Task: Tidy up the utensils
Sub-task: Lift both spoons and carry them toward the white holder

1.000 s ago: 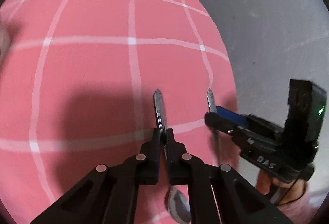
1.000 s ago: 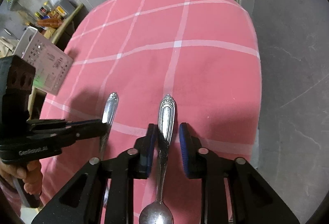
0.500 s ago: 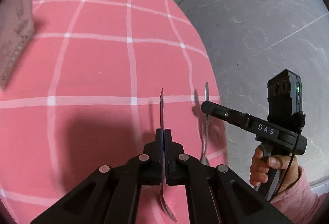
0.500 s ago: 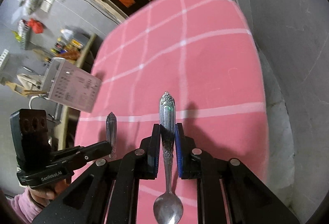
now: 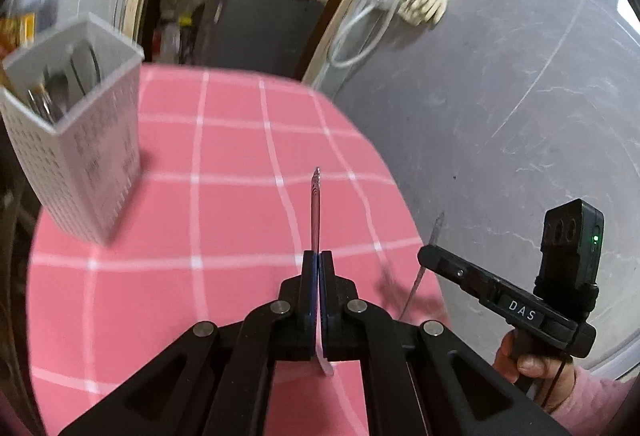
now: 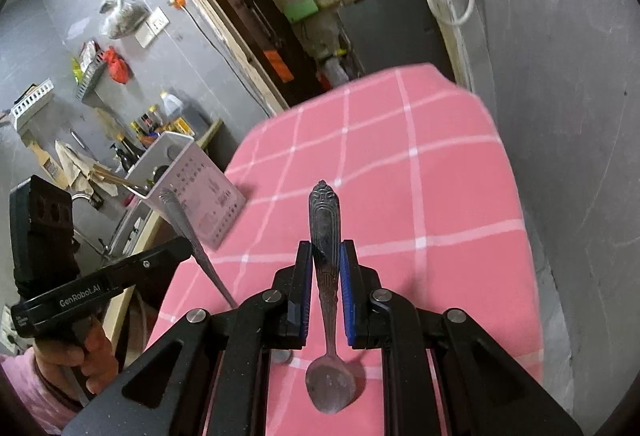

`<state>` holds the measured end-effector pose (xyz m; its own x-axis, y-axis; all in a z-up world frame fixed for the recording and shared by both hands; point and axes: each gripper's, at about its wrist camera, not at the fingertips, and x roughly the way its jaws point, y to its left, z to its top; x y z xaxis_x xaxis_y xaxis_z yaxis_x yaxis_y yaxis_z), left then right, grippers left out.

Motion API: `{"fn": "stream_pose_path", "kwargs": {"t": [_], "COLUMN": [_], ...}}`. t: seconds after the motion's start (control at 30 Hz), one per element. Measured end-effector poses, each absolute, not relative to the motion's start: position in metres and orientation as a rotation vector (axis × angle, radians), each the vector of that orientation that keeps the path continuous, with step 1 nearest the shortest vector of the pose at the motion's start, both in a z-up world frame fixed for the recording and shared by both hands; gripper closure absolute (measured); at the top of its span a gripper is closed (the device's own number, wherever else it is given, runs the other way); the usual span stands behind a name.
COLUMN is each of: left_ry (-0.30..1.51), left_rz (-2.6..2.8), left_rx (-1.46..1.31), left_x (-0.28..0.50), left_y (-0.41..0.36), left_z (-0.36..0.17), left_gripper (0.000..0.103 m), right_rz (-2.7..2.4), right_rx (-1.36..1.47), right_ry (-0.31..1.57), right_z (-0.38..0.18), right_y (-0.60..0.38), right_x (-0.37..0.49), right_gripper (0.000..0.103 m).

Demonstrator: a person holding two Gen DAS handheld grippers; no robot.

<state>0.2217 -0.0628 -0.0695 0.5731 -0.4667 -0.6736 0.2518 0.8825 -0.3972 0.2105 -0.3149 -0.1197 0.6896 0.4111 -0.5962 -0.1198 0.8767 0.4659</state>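
The white perforated holder is motion-blurred in the left wrist view, so the utensils inside it read only as dark and silver shapes, their kinds beyond telling. Beside the holder in the right wrist view, the left gripper's spoon has its bowl hidden behind the right gripper's frame. Behind the holder, the shelf clutter is too small to identify.

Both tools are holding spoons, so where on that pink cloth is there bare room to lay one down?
The pink checked cloth is bare from the white holder across to its right edge, and ahead of both tools. The holder itself is crowded with utensils.
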Motion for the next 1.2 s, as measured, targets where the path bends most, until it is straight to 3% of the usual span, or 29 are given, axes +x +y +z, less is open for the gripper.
{"fn": "stream_pose_path", "kwargs": {"t": [0.27,0.37,0.73,1.2], "left_ry": [0.810,0.790,0.752,0.453], "left_rz": [-0.435,-0.441,-0.466,-0.356], "left_rx": [-0.241,-0.228,-0.223,-0.099], "left_x": [0.218,0.216,0.213,0.240], "left_y": [-0.046,-0.039,-0.013,0.056], "left_z": [-0.058,-0.052,-0.039,0.086], "left_gripper": [0.101,0.101,0.101,0.101], "right_rz": [0.276,0.261,0.253,0.388], "right_rx": [0.349,0.304,0.266,0.153], "right_ry": [0.657,0.642,0.586,0.292], "right_z": [-0.087,-0.079,-0.050,0.075], "right_y": [-0.301,-0.292,-0.263,-0.184], "right_x": [0.194,0.192,0.182,0.243], "right_gripper": [0.092,0.102,0.102,0.102]}}
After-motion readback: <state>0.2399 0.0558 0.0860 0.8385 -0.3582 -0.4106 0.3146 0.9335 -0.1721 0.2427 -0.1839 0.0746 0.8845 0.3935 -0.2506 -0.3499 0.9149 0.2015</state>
